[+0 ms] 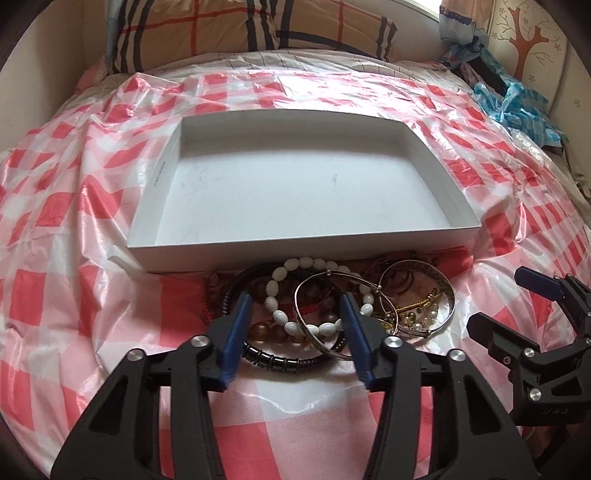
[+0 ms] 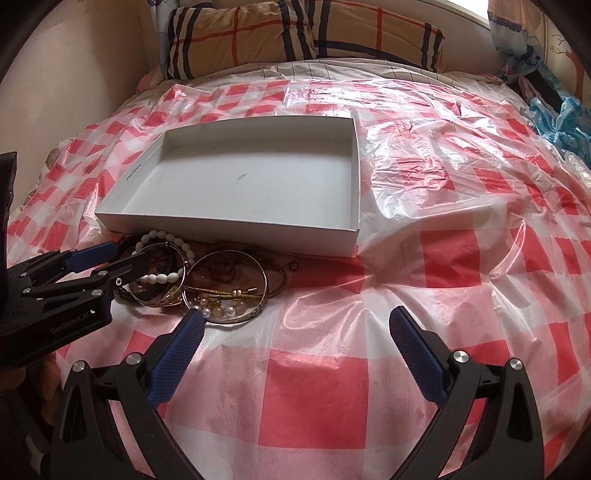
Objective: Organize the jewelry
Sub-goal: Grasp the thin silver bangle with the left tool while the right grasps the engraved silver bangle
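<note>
A pile of jewelry lies on the checked sheet just in front of an empty white box [image 1: 140, 236]. The pile holds a white bead bracelet [image 1: 275, 293], a black segmented bracelet [image 1: 273, 360], thin silver bangles [image 1: 417, 295] and gold pieces with pearls. My left gripper [image 1: 295, 306] is open, its blue pads on either side of the bead bracelet and one silver bangle, just above the pile. In the right wrist view the pile [image 2: 221, 291] sits left of centre and the box [image 2: 229, 227] behind it. My right gripper [image 2: 295, 321] is open and empty, to the right of the pile.
A red-and-white checked plastic sheet [image 2: 424, 258] covers the bed. Plaid pillows [image 2: 295, 33] lie at the head of the bed. Crumpled blue plastic [image 1: 517, 107] lies at the far right. A wall runs along the left side.
</note>
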Tool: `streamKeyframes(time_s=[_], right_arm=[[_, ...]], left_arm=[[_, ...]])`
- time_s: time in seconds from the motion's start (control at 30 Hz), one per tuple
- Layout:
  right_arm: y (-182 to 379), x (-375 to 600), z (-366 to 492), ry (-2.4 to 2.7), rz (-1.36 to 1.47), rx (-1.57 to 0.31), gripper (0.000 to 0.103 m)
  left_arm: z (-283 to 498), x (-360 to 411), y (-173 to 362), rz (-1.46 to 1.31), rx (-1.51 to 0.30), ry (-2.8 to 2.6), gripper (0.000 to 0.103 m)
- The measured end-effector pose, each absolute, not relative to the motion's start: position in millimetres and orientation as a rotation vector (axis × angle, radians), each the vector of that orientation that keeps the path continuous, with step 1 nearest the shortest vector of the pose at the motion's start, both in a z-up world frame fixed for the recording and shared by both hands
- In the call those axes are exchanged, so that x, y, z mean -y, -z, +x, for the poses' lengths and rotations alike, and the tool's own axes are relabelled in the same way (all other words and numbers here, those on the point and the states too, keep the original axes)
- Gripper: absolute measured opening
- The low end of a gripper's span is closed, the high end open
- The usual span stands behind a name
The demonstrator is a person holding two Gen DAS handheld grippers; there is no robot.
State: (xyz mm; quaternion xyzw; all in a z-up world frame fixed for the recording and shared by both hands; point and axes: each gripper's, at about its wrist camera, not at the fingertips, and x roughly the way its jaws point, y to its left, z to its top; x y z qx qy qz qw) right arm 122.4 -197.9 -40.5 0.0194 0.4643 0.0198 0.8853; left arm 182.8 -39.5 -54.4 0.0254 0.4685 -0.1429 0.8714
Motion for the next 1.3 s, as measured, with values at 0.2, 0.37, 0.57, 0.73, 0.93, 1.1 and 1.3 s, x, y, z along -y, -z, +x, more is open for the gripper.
streamKeyframes(time_s=[0.2, 0.37, 0.57, 0.73, 0.93, 1.1, 1.3], right_arm=[[42.8, 191.6, 129.1, -0.076, 0.019, -0.96, 0.096], [43.3, 185.3, 138.3, -0.148, 0.028, -0.956, 0.095], [56.0, 185.1, 153.8, -0.207, 0.085, -1.017, 0.055], [63.9, 184.6, 158.5, -0.237, 0.096, -1.032, 0.034], [58.2, 184.7, 151.3, -0.251, 0.102, -1.007, 0.019], [49.0, 193.5, 138.3, -0.247, 0.137, -0.983, 0.007], [45.2, 199.5, 130.1, -0.253, 0.16, -0.968, 0.007]], left_arm=[[183.9, 41.7, 59.7, 0.115, -1.005, 0.293, 0.007], [168.7, 19.4, 47.2, 0.062, -1.002, 0.319, 0.007], [160.1, 0.2, 43.9, 0.011, -1.007, 0.326, 0.007], [160.4, -6.0, 49.1, 0.004, -1.003, 0.317, 0.007], [153.5, -10.8, 41.7, 0.028, -0.975, 0.297, 0.007], [153.4, -16.3, 49.1, 0.032, -1.018, 0.291, 0.007], [148.1, -20.4, 48.6, 0.03, -0.996, 0.285, 0.007]])
